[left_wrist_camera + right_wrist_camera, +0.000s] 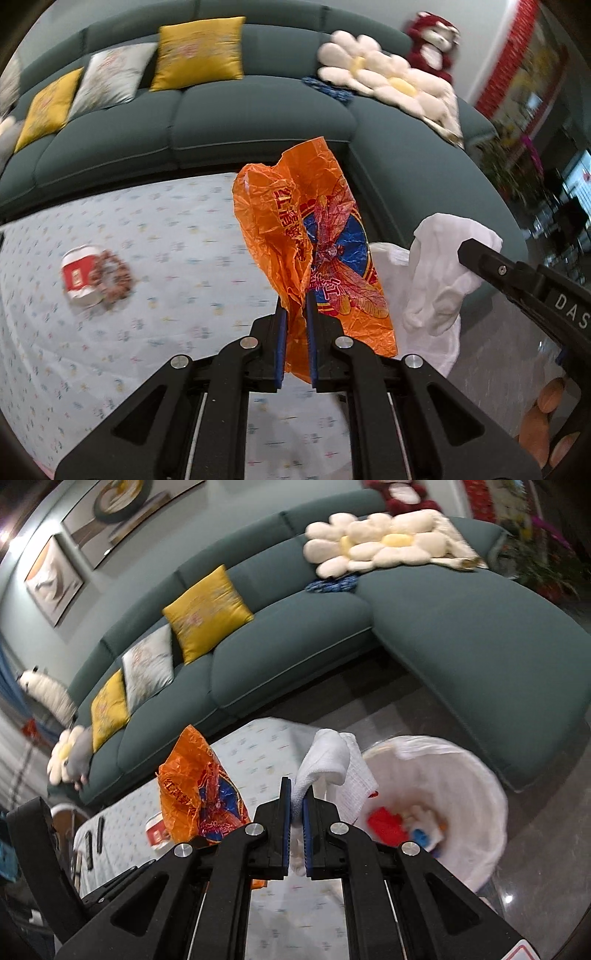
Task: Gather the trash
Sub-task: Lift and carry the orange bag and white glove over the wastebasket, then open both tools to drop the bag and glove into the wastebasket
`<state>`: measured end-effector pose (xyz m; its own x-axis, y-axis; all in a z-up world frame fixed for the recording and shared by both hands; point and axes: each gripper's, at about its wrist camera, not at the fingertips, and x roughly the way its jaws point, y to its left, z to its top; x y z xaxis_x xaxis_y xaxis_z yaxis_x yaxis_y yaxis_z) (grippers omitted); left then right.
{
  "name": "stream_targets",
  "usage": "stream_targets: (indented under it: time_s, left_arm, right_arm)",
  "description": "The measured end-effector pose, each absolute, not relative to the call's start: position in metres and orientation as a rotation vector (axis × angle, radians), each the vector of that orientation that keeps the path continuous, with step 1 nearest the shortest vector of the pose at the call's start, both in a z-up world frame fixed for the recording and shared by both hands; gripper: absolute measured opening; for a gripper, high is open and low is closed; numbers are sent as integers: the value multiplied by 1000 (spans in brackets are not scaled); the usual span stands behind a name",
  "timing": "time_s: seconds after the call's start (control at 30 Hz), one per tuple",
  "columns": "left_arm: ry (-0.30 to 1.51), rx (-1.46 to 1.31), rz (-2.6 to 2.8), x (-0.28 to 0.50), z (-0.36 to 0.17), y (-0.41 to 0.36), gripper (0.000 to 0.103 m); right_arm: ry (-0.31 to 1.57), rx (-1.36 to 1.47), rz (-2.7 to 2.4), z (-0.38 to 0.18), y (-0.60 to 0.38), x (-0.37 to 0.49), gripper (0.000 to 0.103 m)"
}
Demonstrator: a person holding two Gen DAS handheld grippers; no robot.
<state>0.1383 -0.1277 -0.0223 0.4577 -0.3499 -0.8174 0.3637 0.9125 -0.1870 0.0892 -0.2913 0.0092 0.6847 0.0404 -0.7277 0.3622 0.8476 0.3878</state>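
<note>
My left gripper is shut on a crumpled orange wrapper with a blue and red insect print, held up above the table; it also shows in the right wrist view. My right gripper is shut on a white tissue, which also shows in the left wrist view, near the bin. The white-lined trash bin stands on the floor to the right and holds red, blue and white scraps. A red and white cup lies on the table beside brown scraps.
The table has a white patterned cloth. A dark green sofa curves behind it with yellow and white cushions, flower-shaped pillows and a red plush toy. Dark remotes lie on the table's left.
</note>
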Motion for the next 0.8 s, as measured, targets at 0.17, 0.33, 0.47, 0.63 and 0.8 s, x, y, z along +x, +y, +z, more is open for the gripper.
stream_targets:
  time_s: [0.17, 0.33, 0.47, 0.63, 0.8]
  left_arm:
    - [1015, 60, -508, 129, -25, -168, 9]
    - [1024, 87, -550, 125, -28, -194, 10]
    - [1028, 97, -575, 121, -28, -208, 13]
    - [1024, 92, -561, 119, -28, -216, 50]
    - [1014, 60, -532, 122, -26, -209, 67]
  right_arm:
    - [790, 578, -243, 5, -330, 70, 5]
    - [782, 603, -273, 2, -349, 58, 6]
    - [781, 614, -287, -2, -360, 53, 6]
    - [780, 620, -296, -3, -366, 51, 7]
    - [773, 628, -315, -3, -368, 50, 18]
